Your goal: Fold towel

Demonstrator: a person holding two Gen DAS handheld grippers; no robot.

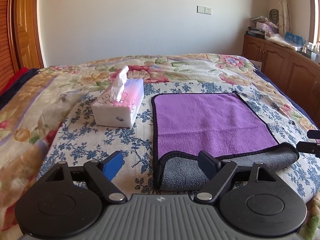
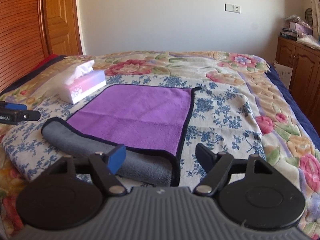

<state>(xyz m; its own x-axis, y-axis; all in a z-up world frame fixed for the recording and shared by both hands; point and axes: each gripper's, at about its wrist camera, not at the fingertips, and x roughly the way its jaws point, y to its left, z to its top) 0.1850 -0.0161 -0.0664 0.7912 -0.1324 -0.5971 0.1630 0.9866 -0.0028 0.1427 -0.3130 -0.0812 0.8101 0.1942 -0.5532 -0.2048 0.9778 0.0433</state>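
Note:
A purple towel (image 1: 210,124) with a black hem lies flat on the bed, and its near edge is turned up, showing the grey underside (image 1: 180,172). My left gripper (image 1: 160,166) is open and hovers over the towel's near left corner, holding nothing. In the right wrist view the same towel (image 2: 136,116) lies ahead, with its grey rolled edge (image 2: 84,142) along the near side. My right gripper (image 2: 161,159) is open and empty above the towel's near right corner. The left gripper's tip (image 2: 18,114) shows at the left edge of the right wrist view.
A tissue box (image 1: 120,104) stands on the bed just left of the towel; it also shows in the right wrist view (image 2: 84,84). The floral bedspread (image 1: 180,70) stretches to a white wall. Wooden cabinets (image 1: 280,64) stand at the right, a wooden door (image 2: 60,20) at the left.

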